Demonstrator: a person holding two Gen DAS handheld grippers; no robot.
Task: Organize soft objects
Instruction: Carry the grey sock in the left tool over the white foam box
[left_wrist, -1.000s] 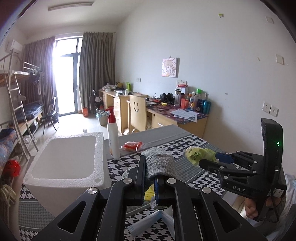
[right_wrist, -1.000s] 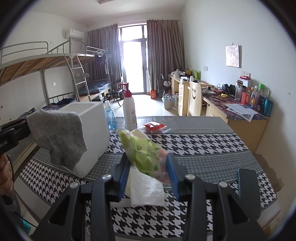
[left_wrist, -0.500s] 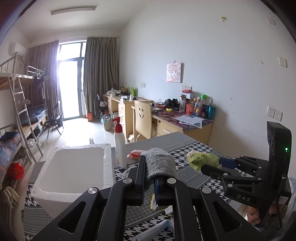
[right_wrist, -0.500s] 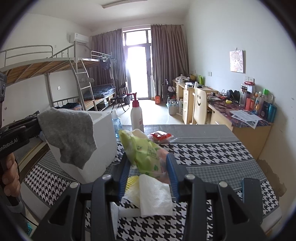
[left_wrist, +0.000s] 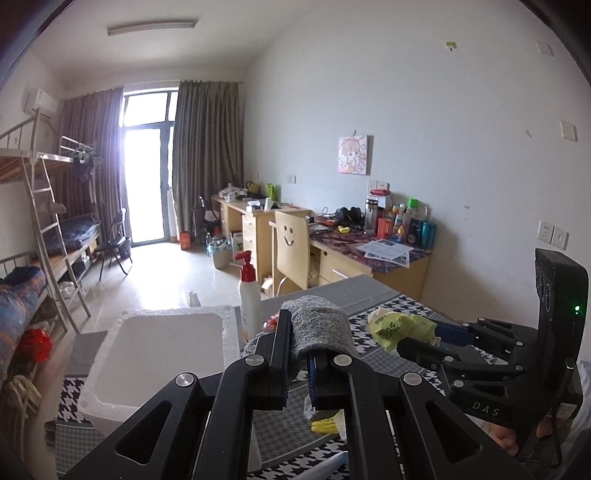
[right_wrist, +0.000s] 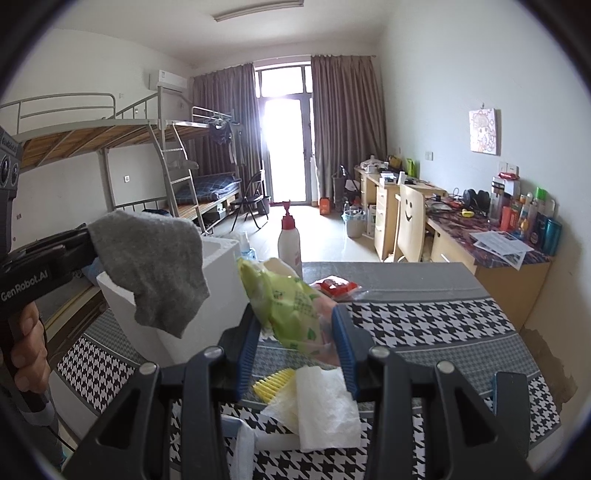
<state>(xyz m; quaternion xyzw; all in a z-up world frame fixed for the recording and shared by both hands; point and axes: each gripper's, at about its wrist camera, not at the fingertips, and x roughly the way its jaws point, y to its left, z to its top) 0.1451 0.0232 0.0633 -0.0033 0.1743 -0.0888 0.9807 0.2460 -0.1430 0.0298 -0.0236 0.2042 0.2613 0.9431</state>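
My left gripper (left_wrist: 300, 360) is shut on a grey sock (left_wrist: 319, 330), held in the air beside the white foam box (left_wrist: 155, 354). In the right wrist view the sock (right_wrist: 151, 273) hangs from that gripper (right_wrist: 86, 242) in front of the box (right_wrist: 218, 295). My right gripper (right_wrist: 295, 338) is shut on a green soft packet (right_wrist: 284, 306), held above the houndstooth table (right_wrist: 424, 321). In the left wrist view the packet (left_wrist: 397, 328) sticks out of the right gripper (left_wrist: 410, 341) at the right.
On the table are a white pump bottle with red top (right_wrist: 289, 240), a small clear bottle (right_wrist: 245, 249), a red packet (right_wrist: 334, 286), white tissue (right_wrist: 321, 406), a yellow comb (right_wrist: 273, 382) and a dark phone-like slab (right_wrist: 511, 391). A desk and chair (right_wrist: 410, 218) stand behind.
Both grippers have risen with their loads; the table and foam box sit lower in both views. The sock is now higher relative to the box. Both grips are unchanged.
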